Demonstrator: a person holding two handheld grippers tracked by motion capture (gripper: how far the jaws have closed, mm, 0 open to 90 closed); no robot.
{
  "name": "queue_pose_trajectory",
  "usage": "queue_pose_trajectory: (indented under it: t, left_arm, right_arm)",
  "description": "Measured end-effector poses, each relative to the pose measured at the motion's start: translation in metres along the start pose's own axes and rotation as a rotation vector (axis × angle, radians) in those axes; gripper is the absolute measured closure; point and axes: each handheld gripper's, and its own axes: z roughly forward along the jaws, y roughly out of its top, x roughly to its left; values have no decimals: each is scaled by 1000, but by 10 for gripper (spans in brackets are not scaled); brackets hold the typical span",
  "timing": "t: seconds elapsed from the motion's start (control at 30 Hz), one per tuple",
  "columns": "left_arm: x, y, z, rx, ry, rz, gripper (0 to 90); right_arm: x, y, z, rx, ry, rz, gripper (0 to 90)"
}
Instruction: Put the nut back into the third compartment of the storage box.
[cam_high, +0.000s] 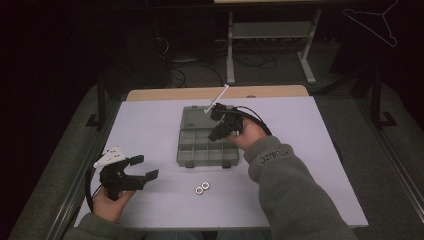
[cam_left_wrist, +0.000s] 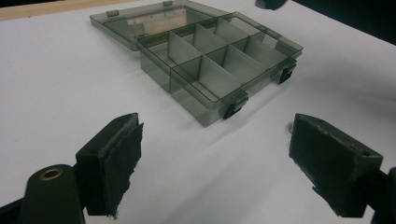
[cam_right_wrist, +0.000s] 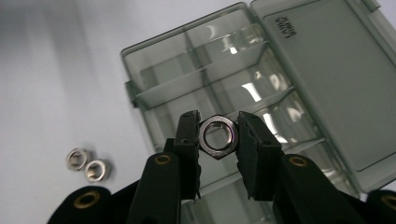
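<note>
A smoky clear compartment box (cam_high: 205, 140) lies open mid-table, its lid folded flat at the far side. My right gripper (cam_high: 216, 133) hovers over the box's right compartments, shut on a steel hex nut (cam_right_wrist: 218, 137) held flat between the pads, above the box's dividers (cam_right_wrist: 205, 77). Two more hex nuts (cam_high: 202, 188) lie side by side on the white table, in front of the box. At the table's near left, my left gripper (cam_high: 145, 169) rests low with its jaws wide apart and nothing between them; it faces the box (cam_left_wrist: 205, 60).
The white tabletop (cam_high: 150, 130) has free room on the left and far right. A wooden strip (cam_high: 215, 92) runs along its far edge. Beyond it stand a metal stand's legs and cables on the dark floor. My right sleeve (cam_high: 290, 195) crosses the near right.
</note>
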Motion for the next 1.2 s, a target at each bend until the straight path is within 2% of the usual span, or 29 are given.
queue_pose_trajectory:
  t: [0.17, 0.23, 0.4, 0.63, 0.83, 0.97, 1.2]
  left_arm:
    - [0, 0, 0, 2, -1, 3, 162]
    - [0, 0, 0, 5, -3, 6, 162]
    - [0, 1, 0, 5, -2, 6, 162]
    - [1, 1, 0, 8, -6, 13, 162]
    - [1, 1, 0, 5, -7, 9, 162]
    - [1, 1, 0, 6, -7, 11, 162]
    - [1, 1, 0, 8, -8, 7, 162]
  right_arm:
    - [-9, 4, 9, 13, -4, 33, 693]
    - [-16, 3, 19, 27, -10, 56, 692]
    - [-26, 0, 30, 47, -21, 91, 692]
    - [-36, -2, 39, 60, -36, 117, 692]
    - [-39, -2, 46, 59, -37, 136, 692]
    - [-41, -3, 54, 79, -38, 149, 691]
    - [-42, -5, 62, 91, -35, 152, 691]
